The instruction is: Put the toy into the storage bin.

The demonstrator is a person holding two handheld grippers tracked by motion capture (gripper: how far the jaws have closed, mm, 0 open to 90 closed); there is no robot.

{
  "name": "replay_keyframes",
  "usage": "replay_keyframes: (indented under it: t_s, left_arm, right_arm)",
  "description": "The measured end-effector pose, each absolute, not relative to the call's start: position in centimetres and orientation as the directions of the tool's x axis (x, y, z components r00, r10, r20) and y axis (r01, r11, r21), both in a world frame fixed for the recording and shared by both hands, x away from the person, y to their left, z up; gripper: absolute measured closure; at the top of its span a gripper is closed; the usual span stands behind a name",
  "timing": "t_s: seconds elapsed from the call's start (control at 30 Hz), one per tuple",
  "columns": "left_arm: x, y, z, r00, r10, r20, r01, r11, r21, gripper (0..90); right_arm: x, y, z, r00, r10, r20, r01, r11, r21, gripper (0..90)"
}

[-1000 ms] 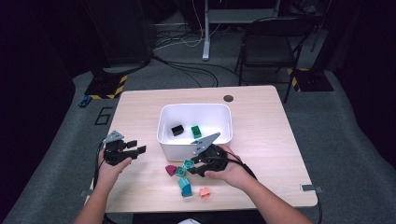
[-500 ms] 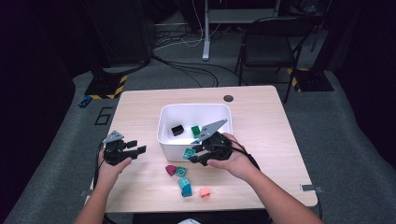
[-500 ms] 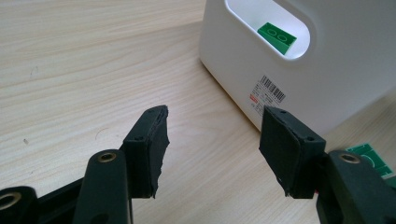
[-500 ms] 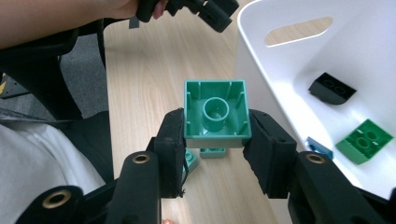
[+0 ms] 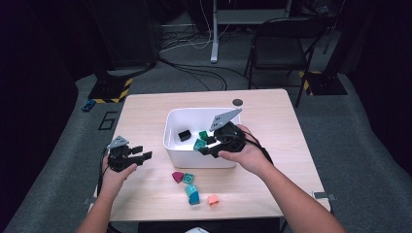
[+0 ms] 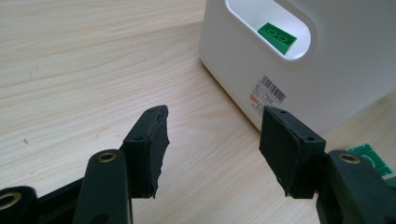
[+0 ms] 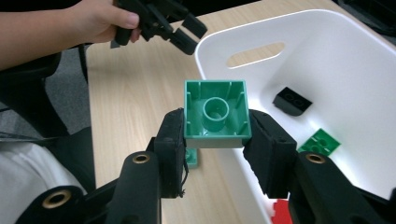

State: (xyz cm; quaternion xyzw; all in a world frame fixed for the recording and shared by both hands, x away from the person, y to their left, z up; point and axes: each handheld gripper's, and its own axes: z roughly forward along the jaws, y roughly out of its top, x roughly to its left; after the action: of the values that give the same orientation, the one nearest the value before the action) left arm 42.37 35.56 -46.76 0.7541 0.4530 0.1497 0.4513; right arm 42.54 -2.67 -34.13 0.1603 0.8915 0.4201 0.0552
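Green brick [image 7: 215, 113]: pinched hollow side up by the right gripper [image 5: 210, 142], over the near rim of the white bin [image 5: 171, 127].
Step in hand: probably a drop; the brick is best carried past the rim before being let go.
Left gripper [image 5: 139, 156]: spread, empty, beside the bin.
Table [image 5: 145, 111]: pale wood; loose bricks [image 5: 192, 188] wait.
Room: dark, cables, a chair [image 5: 277, 43].

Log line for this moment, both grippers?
right gripper: shut on teal block, at white bin rim | left gripper: open, empty
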Motion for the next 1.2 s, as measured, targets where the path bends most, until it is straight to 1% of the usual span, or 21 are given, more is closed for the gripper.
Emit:
replay_keyframes:
  t_s: [0.27, 0.53, 0.8, 1.2]
  left_arm:
    - [42.4, 35.6, -46.8, 0.546, 0.817, -0.184, 0.548, -0.182, 0.816, 41.6]
    - [42.4, 35.5, -46.7, 0.545, 0.818, -0.184, 0.547, -0.181, 0.817, 41.6]
    - [42.4, 35.6, -46.7, 0.547, 0.816, -0.185, 0.547, -0.181, 0.817, 41.6]
    - [42.4, 35.6, -46.7, 0.549, 0.815, -0.187, 0.547, -0.181, 0.817, 41.6]
  right_arm:
    - [44.4, -2.9, -33.1, -0.931, 0.364, 0.01, 0.24, 0.591, 0.77, 58.6]
    - [46.1, -2.4, -32.9, -0.92, 0.393, 0.011, 0.26, 0.586, 0.768, 58.6]
    - [47.8, -1.1, -33.4, -0.914, 0.405, 0.008, 0.266, 0.585, 0.766, 58.6]
    - [50.1, 1.2, -35.1, -0.912, 0.41, 0.005, 0.274, 0.599, 0.753, 58.6]
